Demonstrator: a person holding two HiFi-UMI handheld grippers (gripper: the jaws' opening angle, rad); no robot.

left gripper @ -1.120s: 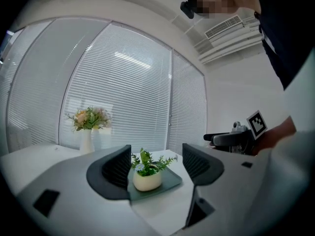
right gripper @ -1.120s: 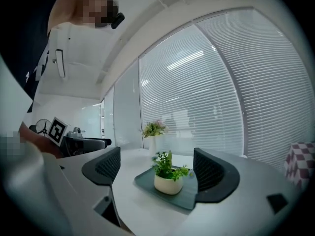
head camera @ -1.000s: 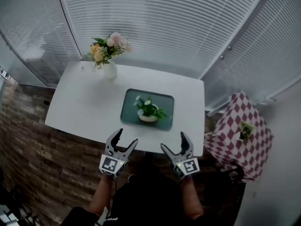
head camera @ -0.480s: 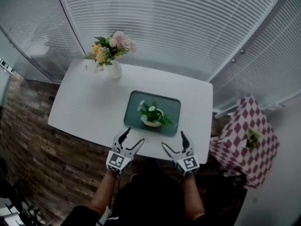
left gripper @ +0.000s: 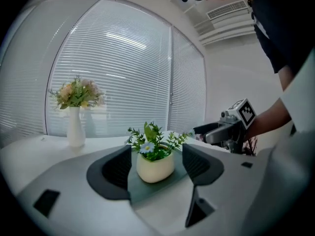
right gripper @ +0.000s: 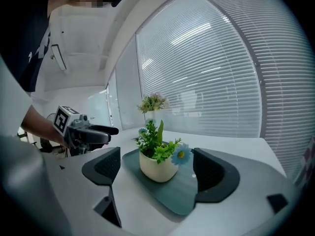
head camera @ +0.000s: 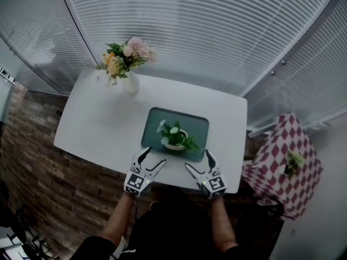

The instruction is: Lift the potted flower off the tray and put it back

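A small potted flower [head camera: 174, 138] in a cream pot stands on the dark green tray [head camera: 157, 122] in the middle of the white table [head camera: 97, 118]. My left gripper [head camera: 148, 161] hangs open over the near table edge, left of the tray's front. My right gripper [head camera: 199, 163] is open too, just off the tray's near right corner. In the left gripper view the pot [left gripper: 155, 165] stands ahead between the open jaws, apart from them. The right gripper view shows the pot [right gripper: 158, 167] on the tray [right gripper: 184, 191] between its open jaws, untouched.
A white vase of pink and yellow flowers [head camera: 129, 64] stands at the table's far left corner. Window blinds [head camera: 217, 31] run behind the table. A checkered red-and-white side table [head camera: 284, 167] with a small plant stands to the right. Brick-patterned floor [head camera: 49, 177] lies to the left.
Both grippers have moved forward toward the tray's near edge, still open. The pot and tray have not moved.
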